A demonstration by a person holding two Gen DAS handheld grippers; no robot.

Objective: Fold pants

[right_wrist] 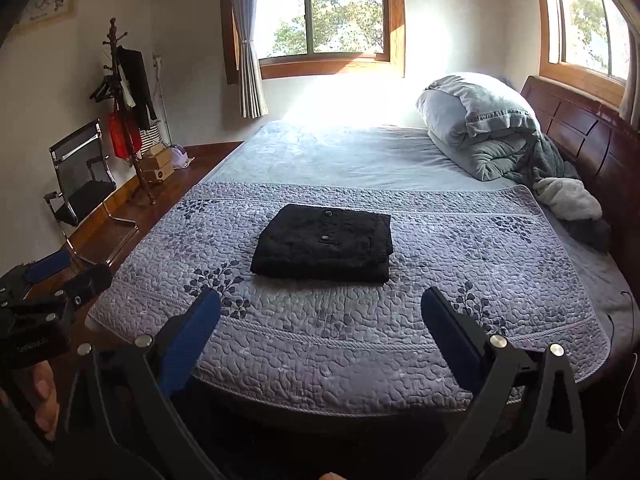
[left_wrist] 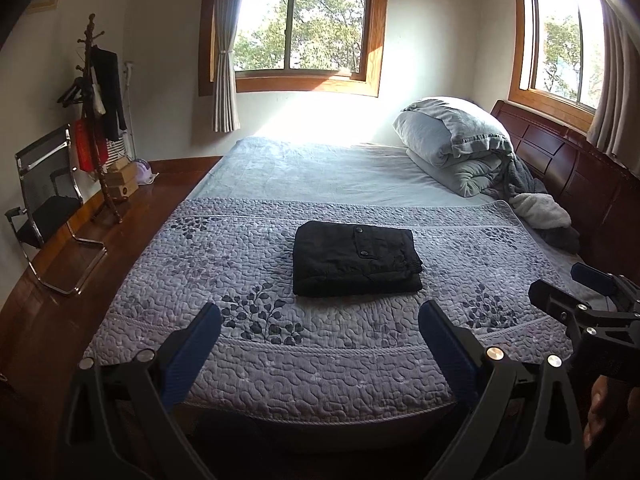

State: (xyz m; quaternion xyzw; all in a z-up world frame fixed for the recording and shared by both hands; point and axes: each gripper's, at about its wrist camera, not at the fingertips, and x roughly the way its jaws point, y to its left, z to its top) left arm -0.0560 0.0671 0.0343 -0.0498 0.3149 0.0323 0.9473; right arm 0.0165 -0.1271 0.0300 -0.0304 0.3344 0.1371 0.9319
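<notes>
Black pants [left_wrist: 356, 258] folded square on quilt [left_wrist: 280, 360] (two snaps up). Left gripper [left_wrist: 320, 320] and right gripper [right_wrist: 320, 316] fingers apart, empty, near bed edge.

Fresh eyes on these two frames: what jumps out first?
The black pants, already folded into a neat rectangle, lie mid-bed on the purple quilted cover. Both grippers, left gripper and right gripper, hang open and empty off the near edge. Behind, sun glares through the window onto a bundled grey duvet by the headboard.
</notes>
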